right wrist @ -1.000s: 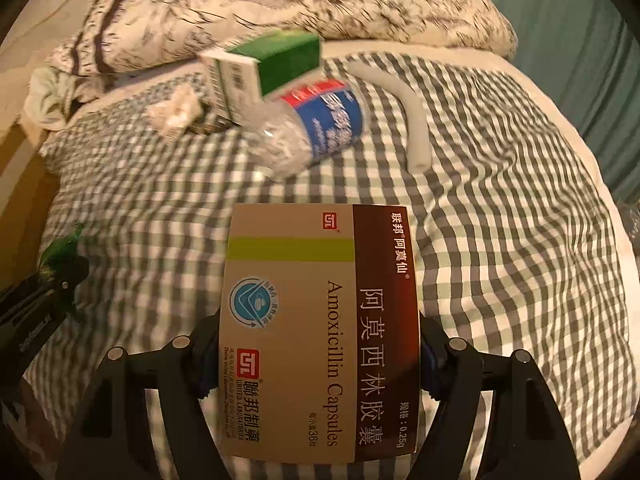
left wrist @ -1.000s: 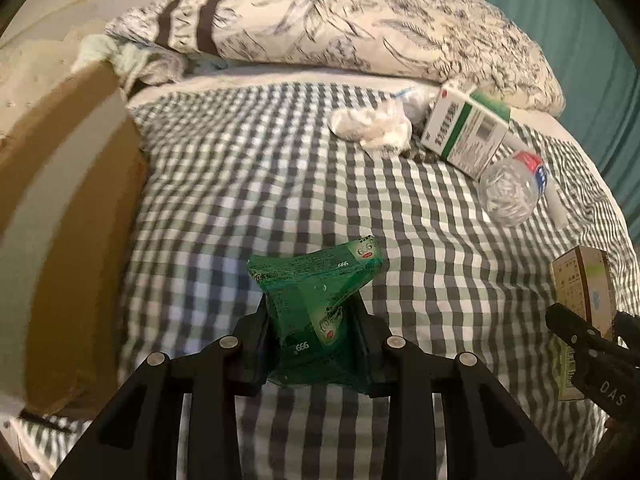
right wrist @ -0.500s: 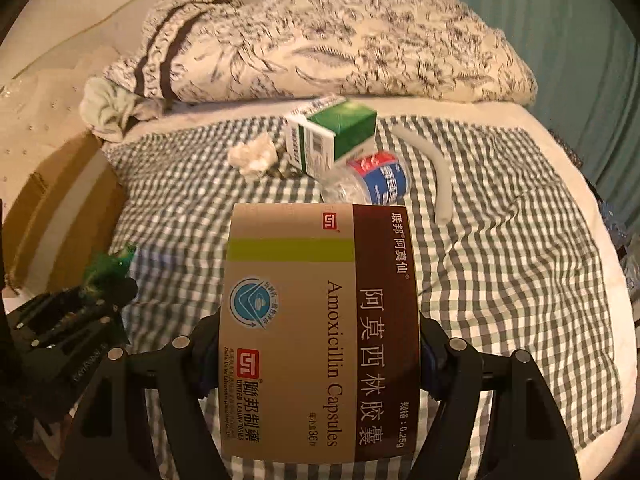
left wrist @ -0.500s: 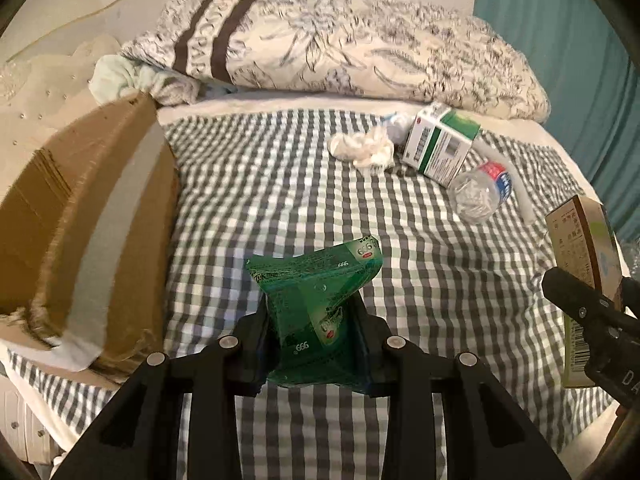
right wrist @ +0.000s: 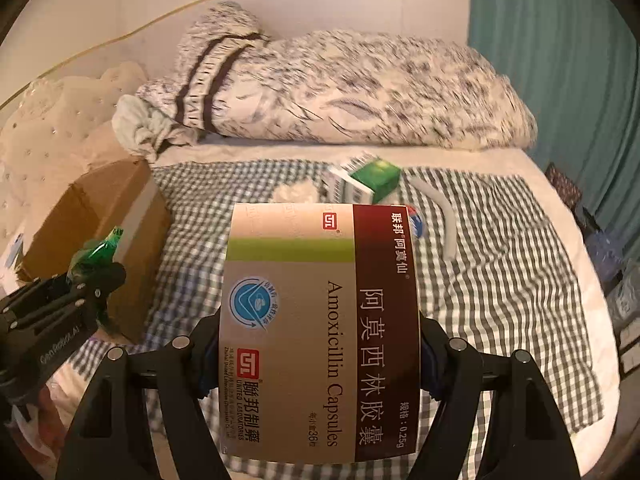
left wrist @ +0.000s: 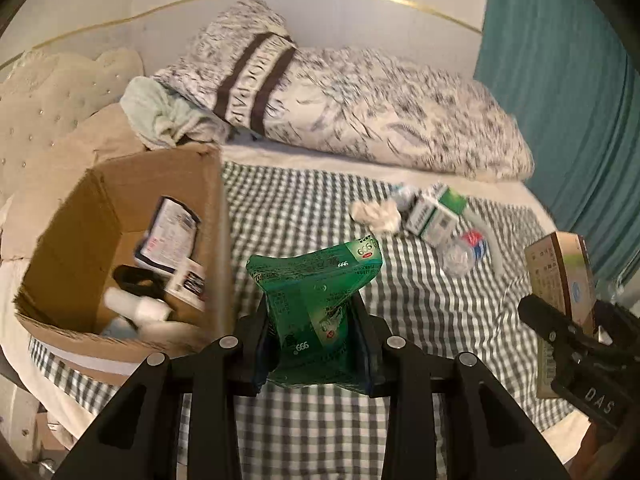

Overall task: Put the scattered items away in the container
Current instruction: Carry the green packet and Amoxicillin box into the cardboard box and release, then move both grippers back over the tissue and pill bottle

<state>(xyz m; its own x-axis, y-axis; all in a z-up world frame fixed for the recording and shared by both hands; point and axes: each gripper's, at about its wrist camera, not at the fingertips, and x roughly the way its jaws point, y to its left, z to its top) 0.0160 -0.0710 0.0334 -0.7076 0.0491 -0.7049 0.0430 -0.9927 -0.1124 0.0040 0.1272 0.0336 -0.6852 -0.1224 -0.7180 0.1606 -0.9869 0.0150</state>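
The left gripper (left wrist: 314, 344) is clamped on a crumpled green packet (left wrist: 320, 296), its two pads pressing the packet's lower half so that the top sticks up and leans toward the right. The packet is held in the air above the checked bedspread (left wrist: 312, 208), just beside the right wall of the open cardboard box (left wrist: 222, 240). That box sits at the left edge of the bed, and inside it lie a printed leaflet or pack (left wrist: 168, 236), a black object and a white bottle-like object (left wrist: 136, 306); what the black one is cannot be told.

The right gripper (right wrist: 320, 356) is closed on a flat tan and maroon amoxicillin box (right wrist: 320, 328), gripping it by its two long sides, printed face toward the camera. This box is also off the bedspread, over the near part of the bed. In the left wrist view it shows at the right edge as a narrow upright carton (left wrist: 560, 276) in black jaws.

Farther out, toward the far right part of the bed, a crumpled white tissue (left wrist: 376, 214) lies just beside a green and white carton (left wrist: 434, 218), which is tilted. A clear plastic bottle with a red and blue label (left wrist: 462, 250) lies on its side against that carton, and a pale curved tube (right wrist: 444, 220) lies near it on the right.

Along the far edge of the bed a patterned quilt (left wrist: 360, 112) is bundled, with a pale green cloth (left wrist: 160, 114) at its left end. A teal curtain (left wrist: 560, 80) hangs on the right.
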